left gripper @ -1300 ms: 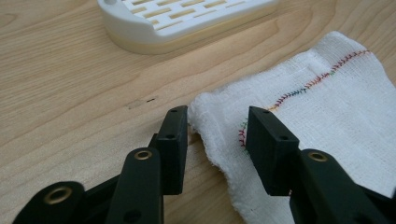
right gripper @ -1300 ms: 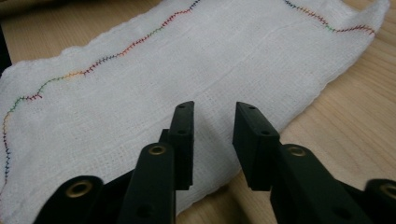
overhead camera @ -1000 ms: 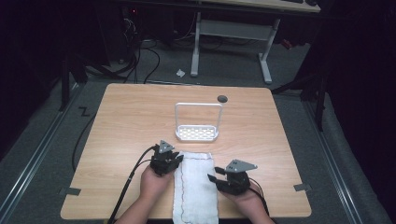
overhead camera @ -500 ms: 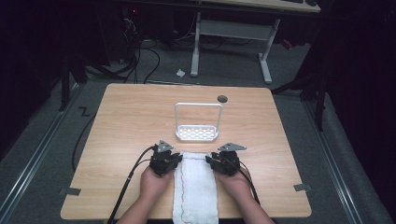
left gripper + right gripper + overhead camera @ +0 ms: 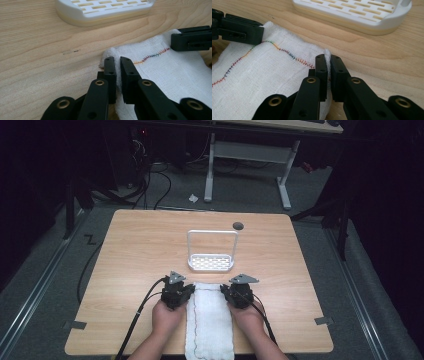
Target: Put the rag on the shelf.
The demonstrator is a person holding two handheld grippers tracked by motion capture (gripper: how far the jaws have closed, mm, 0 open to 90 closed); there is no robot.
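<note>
At the near edge of the table:
Cloth: a white cloth (image 5: 210,322) lay flat on the wooden table (image 5: 130,250), midway between its left and right sides, its near end reaching the table's near edge.
Long axis: the cloth ran near to far, its short far edge facing the rack.
Stitching: a line of coloured thread (image 5: 284,51) wandered along the cloth, roughly following its length.
Hands: two hands came in from the near side, one on each side of the cloth, each holding a gripper at a far corner.
Left gripper: the left gripper (image 5: 190,291) sat at the far left corner; its jaws had just been closing and stood narrow, pinching a fold of the cloth's corner between the pads, as the left gripper view showed (image 5: 118,65).
Right gripper: the right gripper (image 5: 223,291) sat at the far right corner; its jaws had also just been closing and were nearly together, with the cloth's edge squeezed up between them (image 5: 328,62).
Cables: a black cable (image 5: 142,310) trailed from the left gripper toward the near edge.
Rack: a white slotted rack (image 5: 211,262) with an upright hoop handle stood just beyond the cloth's far edge, apart from it.
Far edge: a small dark round spot (image 5: 238,225) lay near the table's far side, right of the rack.
</note>
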